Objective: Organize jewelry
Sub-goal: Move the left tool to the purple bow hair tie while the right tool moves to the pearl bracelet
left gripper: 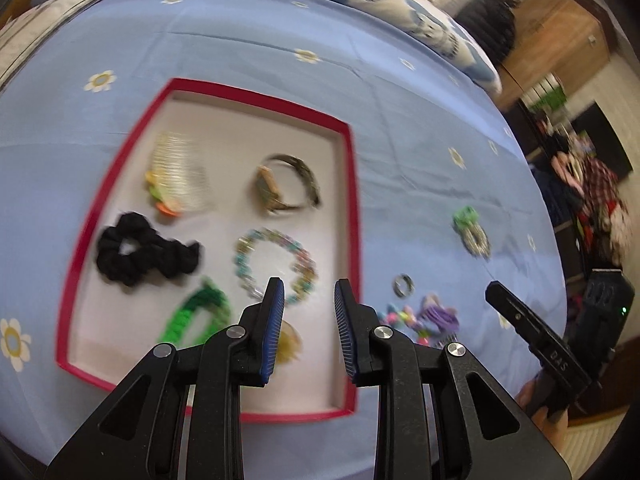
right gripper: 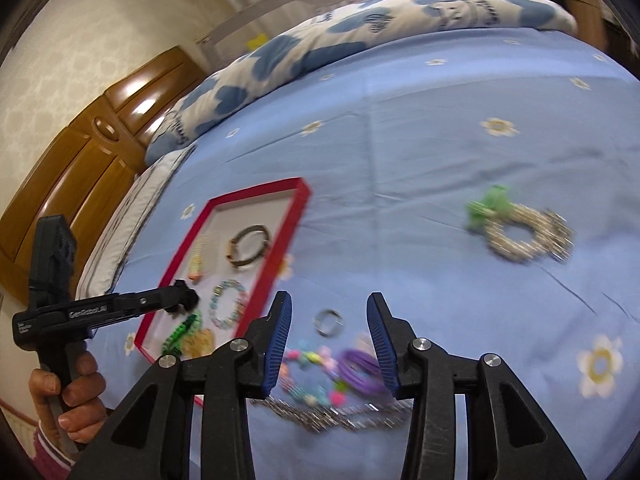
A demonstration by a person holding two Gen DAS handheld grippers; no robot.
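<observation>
A red-rimmed tray (left gripper: 352, 208) lies on the blue bedsheet. In it are a comb (left gripper: 180, 172), a dark bangle (left gripper: 292, 184), a black scrunchie (left gripper: 140, 252), a beaded bracelet (left gripper: 276, 264), a green clip (left gripper: 200, 316) and a yellow piece (left gripper: 290, 344). My left gripper (left gripper: 310, 308) is open and empty above the tray's near right part. My right gripper (right gripper: 330, 340) is open and empty above loose pieces on the sheet: a small ring (right gripper: 329, 322), a colourful bead bracelet (right gripper: 312, 376), a purple hair tie (right gripper: 360, 372) and a silver comb (right gripper: 332, 412).
A green-and-silver scrunchie (right gripper: 516, 232) lies apart on the sheet to the right; it also shows in the left wrist view (left gripper: 472, 232). A blue-patterned duvet (right gripper: 320, 48) runs along the far edge. A wooden headboard (right gripper: 80, 160) stands at left. Room clutter (left gripper: 592, 200) is beyond the bed.
</observation>
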